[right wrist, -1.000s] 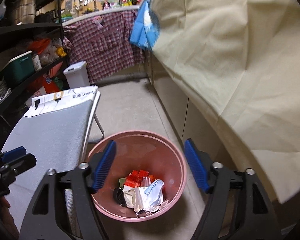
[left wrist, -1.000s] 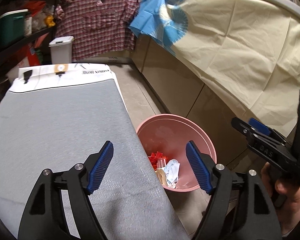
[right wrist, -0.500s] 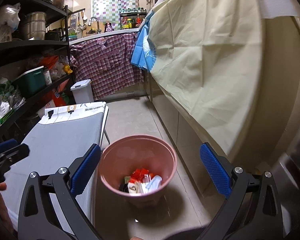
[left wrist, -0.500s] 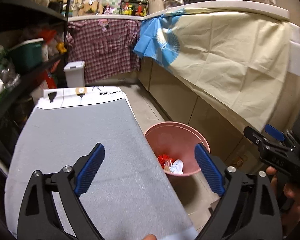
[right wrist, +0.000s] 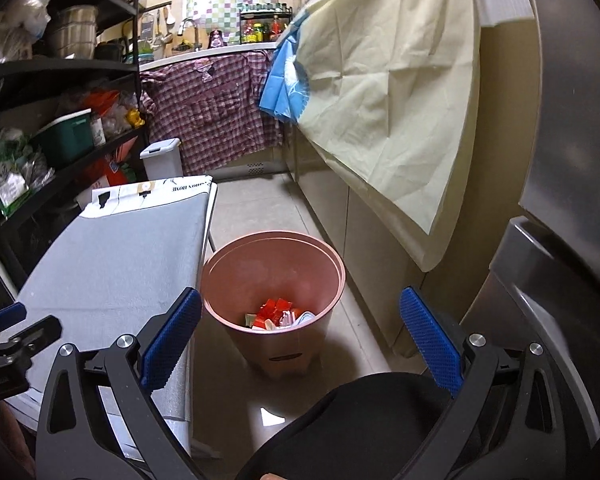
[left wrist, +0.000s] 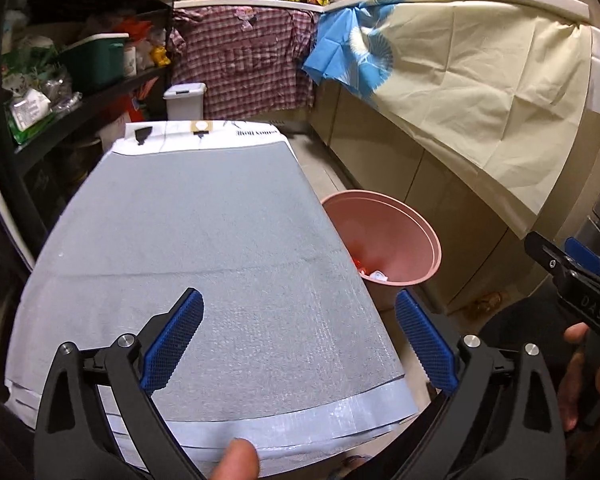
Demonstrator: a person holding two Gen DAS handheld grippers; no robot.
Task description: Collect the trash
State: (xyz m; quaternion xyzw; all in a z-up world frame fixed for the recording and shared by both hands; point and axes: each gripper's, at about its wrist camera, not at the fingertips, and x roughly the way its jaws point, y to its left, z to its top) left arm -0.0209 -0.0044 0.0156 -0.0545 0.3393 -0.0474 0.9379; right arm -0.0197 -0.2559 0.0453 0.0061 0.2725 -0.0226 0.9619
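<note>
Now both the left gripper [left wrist: 299,332] and right gripper [right wrist: 300,330] are gaping wide, having just been opening, empty; crumpled red-and-white trash [right wrist: 278,316] is lying inside the round pink plastic bin [right wrist: 324,276] beside the grey padded tabletop [left wrist: 204,240].

I see a pink bin [right wrist: 274,276] holding red and white scraps [right wrist: 278,316], beside a grey-covered board [left wrist: 204,248] with a white end. My grippers' pads [left wrist: 172,340] are blue on black frames. A red-checked shirt [left wrist: 240,60], a blue cloth [left wrist: 352,52] and a cream sheet [left wrist: 480,80] hang behind.
</note>
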